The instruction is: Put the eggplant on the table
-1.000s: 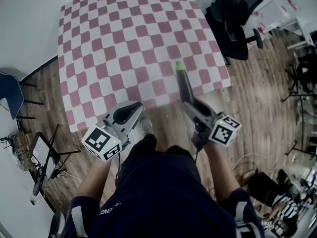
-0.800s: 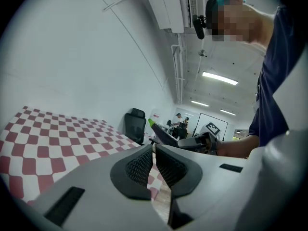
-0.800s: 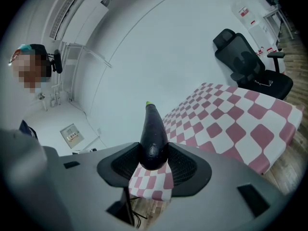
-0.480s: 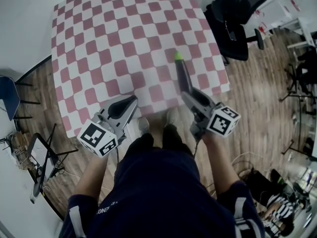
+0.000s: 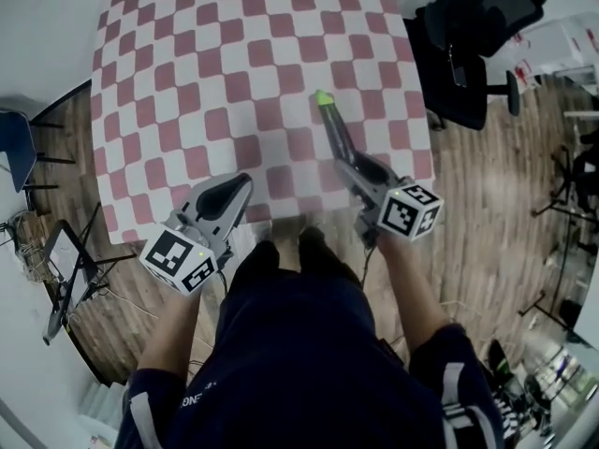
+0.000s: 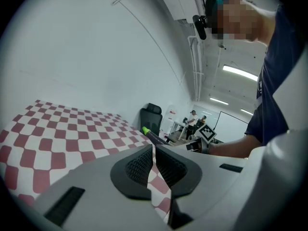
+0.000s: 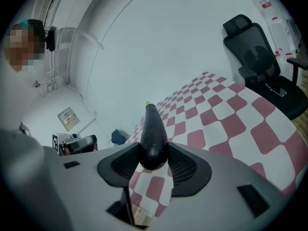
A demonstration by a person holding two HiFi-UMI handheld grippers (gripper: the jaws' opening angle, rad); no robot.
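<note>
- Right gripper [image 7: 154, 159] is pinching the eggplant [image 7: 153, 129] by its fat dark end. The jaws are spread fairly wide because the eggplant fills the gap, with both pads right up against its sides.
- The eggplant sticks straight out ahead of the jaws, green stem tip at the far end. In the head view it sits over the near right part of the table [image 5: 187, 82], held up in the air and not lying on the checkered cloth.
- Left gripper [image 6: 154, 165] has its jaws pressed almost together, with just a thin sliver of checkered cloth showing through. Nothing is in between.
- The left gripper hangs at the near edge of the table, well apart from the right one, and isn't touching the eggplant.
- Counts: one eggplant, two grippers, one table with a red-and-white check cloth.
- Two marker cubes, one on the back of each gripper: left cube [image 5: 178, 260] and right cube [image 5: 410, 211].
- One black office chair [image 5: 477, 36] stands off the table's right side, and one blue chair [image 5: 14, 148] is at the left edge of the head view.
</note>
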